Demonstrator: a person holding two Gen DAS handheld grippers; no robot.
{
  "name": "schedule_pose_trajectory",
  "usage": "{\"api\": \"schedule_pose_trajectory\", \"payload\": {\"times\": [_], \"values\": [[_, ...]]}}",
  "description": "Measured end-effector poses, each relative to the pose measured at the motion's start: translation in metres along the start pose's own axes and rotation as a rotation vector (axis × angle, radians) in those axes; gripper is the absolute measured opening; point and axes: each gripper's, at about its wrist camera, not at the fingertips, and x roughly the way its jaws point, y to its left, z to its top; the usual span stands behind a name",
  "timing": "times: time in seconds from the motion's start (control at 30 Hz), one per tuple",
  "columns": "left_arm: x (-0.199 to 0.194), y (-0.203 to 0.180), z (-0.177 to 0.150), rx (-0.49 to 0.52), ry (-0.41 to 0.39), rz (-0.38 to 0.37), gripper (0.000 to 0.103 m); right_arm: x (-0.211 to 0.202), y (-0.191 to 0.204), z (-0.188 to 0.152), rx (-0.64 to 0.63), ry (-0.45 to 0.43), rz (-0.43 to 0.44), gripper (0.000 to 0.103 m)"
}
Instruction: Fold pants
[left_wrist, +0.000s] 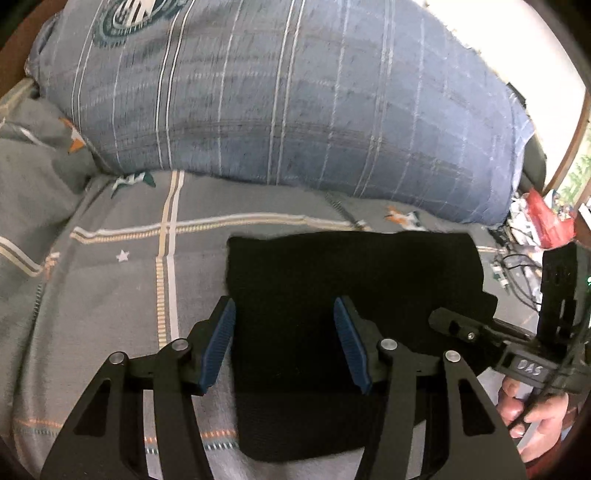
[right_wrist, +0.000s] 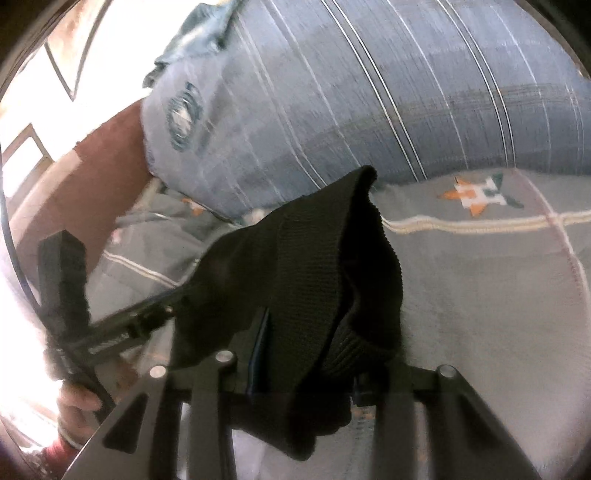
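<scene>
The black pants lie folded into a block on the grey patterned bedsheet. My left gripper is open, its blue pads on either side of the block's left half, just above it. My right gripper shows at the right of the left wrist view, at the block's right edge. In the right wrist view, black fabric is bunched and raised between the right gripper's fingers, which are shut on it. The left gripper's body shows at the left there.
A large blue-grey plaid pillow lies right behind the pants. Cables and clutter, with a red bag, sit beyond the bed's right edge. A reddish-brown headboard stands past the pillow.
</scene>
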Motion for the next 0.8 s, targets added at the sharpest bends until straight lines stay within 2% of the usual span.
{"api": "schedule_pose_trajectory", "payload": {"times": [0.03, 0.1, 0.17, 0.23, 0.37, 0.47, 0.53, 0.63, 0.7, 0.8], "values": [[0.006, 0.004, -0.001, -0.008, 0.015, 0.015, 0.056, 0.006, -0.006, -0.003, 0.003, 0.014, -0.032, 0.038], [0.016, 0.017, -0.004, -0.057, 0.038, -0.009, 0.061, 0.007, -0.020, -0.007, 0.037, 0.013, -0.045, 0.054], [0.020, 0.025, -0.005, -0.096, 0.047, -0.027, 0.074, 0.000, -0.029, -0.008, 0.068, 0.002, -0.040, 0.057], [0.018, 0.026, -0.004, -0.098, 0.050, -0.028, 0.074, -0.010, -0.028, -0.007, 0.051, -0.011, -0.061, 0.057], [0.000, 0.014, 0.000, -0.053, 0.010, 0.020, 0.073, -0.042, -0.010, 0.000, -0.015, -0.101, -0.184, 0.056], [-0.012, 0.006, 0.007, -0.039, -0.023, 0.016, 0.073, -0.066, 0.006, 0.010, -0.050, -0.181, -0.153, 0.055], [-0.009, 0.002, 0.014, -0.029, -0.030, 0.031, 0.073, -0.066, 0.017, 0.016, -0.091, -0.179, -0.131, 0.051], [0.000, -0.002, 0.019, -0.024, -0.019, 0.043, 0.073, -0.046, 0.028, 0.021, -0.150, -0.146, -0.158, 0.042], [0.008, -0.004, 0.019, -0.018, -0.007, 0.053, 0.074, -0.032, 0.028, 0.022, -0.158, -0.123, -0.171, 0.034], [0.023, -0.006, 0.019, -0.002, 0.019, 0.071, 0.074, -0.007, 0.018, 0.023, -0.124, -0.079, -0.171, 0.031]]}}
